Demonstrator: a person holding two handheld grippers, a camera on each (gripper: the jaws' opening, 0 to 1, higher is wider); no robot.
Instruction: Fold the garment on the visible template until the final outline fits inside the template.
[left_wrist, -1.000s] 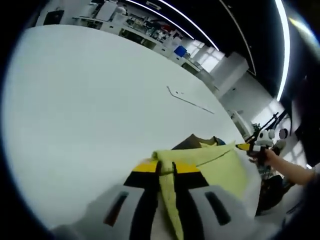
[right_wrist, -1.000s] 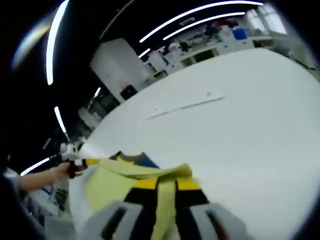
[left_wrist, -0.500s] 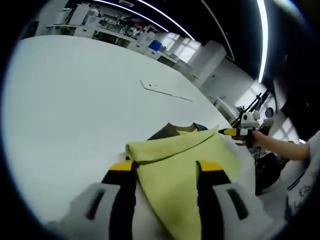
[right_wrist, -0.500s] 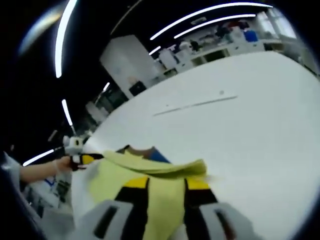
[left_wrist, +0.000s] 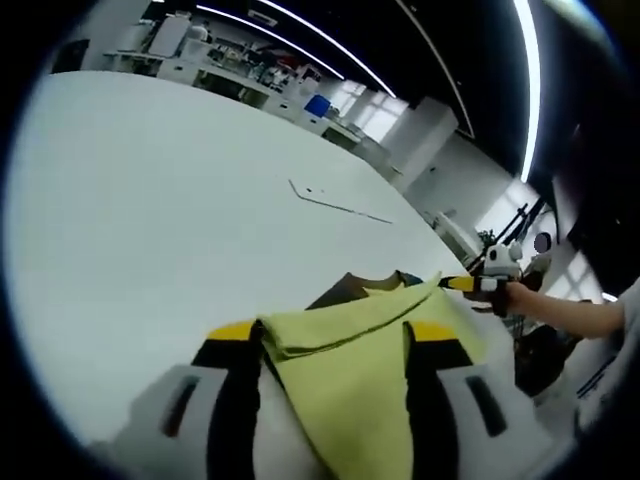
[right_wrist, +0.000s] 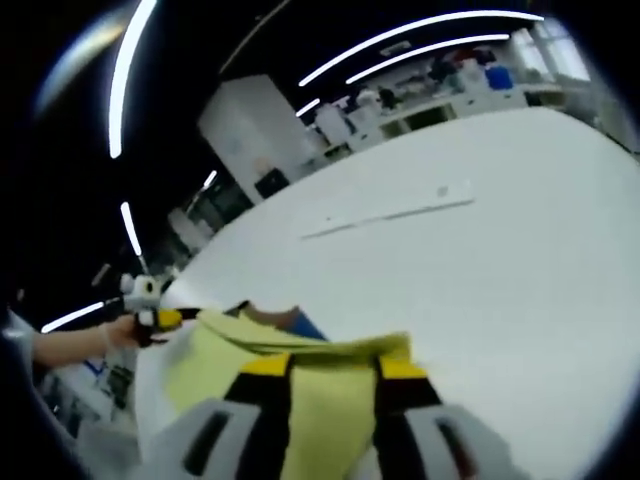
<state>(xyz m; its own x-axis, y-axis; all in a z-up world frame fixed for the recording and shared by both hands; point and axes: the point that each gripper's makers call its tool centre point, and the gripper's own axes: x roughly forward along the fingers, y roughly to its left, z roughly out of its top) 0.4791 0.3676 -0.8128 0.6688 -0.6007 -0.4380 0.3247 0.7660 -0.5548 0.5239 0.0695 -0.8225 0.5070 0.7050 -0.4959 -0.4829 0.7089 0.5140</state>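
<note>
Both tools' jaws parted; garment (left_wrist: 350, 370) edge between

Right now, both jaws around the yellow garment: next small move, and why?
Probably lower both grippers and lay the folded edge on the table. The yellow garment hangs raised between the left gripper and right gripper, its edge doubled over, not yet flat.

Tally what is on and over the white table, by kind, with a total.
Yellow garment: 1
Dark garment under it: 1
Grippers, left gripper and right gripper: 2
Template line marks on the table: 1
Total: 5
</note>
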